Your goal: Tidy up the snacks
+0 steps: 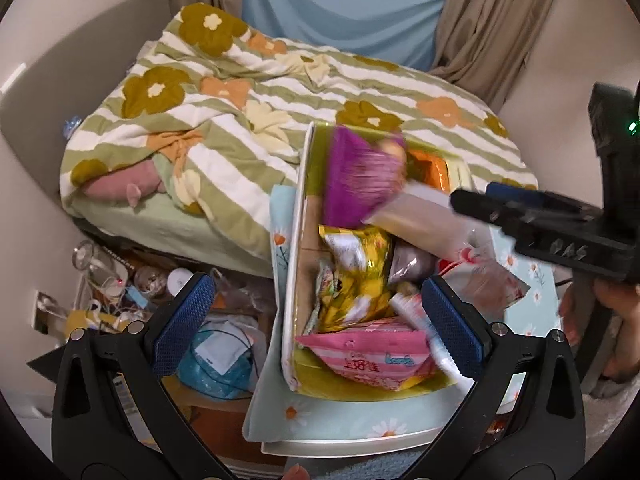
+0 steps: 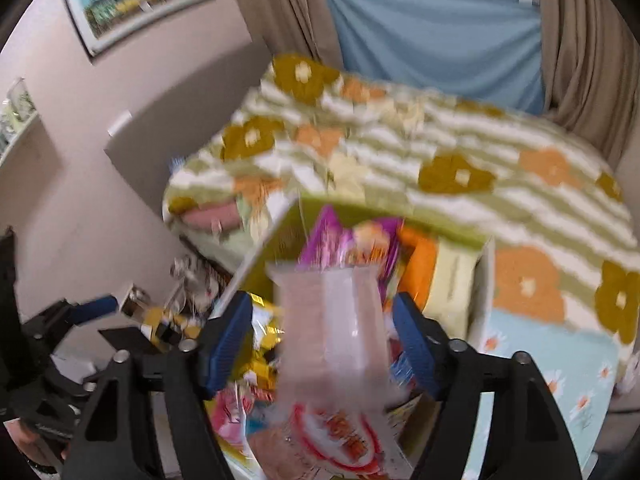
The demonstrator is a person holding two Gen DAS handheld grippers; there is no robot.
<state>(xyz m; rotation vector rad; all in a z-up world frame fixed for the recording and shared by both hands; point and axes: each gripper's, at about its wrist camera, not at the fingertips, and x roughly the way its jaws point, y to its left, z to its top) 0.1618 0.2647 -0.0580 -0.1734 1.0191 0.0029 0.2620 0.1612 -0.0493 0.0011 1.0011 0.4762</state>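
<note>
Nearest you, your left gripper (image 1: 320, 320) hangs over the near end of the box (image 1: 298, 208) with its jaws wide apart and nothing between them. Under it lie the pink packet (image 1: 368, 356) and the yellow packet (image 1: 356, 276), piled loosely. If you bring it down here, the pads could crush what is inside or shove the heap against the box wall.

Your right gripper (image 2: 320, 340) has its jaws apart either side of a clear packet (image 2: 332, 320). That view is heavily blurred, so I cannot tell whether the pads touch the film. If they do not, the slick packet may slip out and land across the others, or over the box's edge.

Further in, the purple packet (image 1: 360, 176) is smeared with blur and sits high at the far end beside an orange packet (image 1: 430, 168). Nudge it and it may tip out.

The box stands on a daisy-print desk (image 1: 340, 420) close to its left edge, with floor clutter (image 1: 120, 292) below and the bed (image 1: 240, 100) beyond. A sideways push could send it off.
</note>
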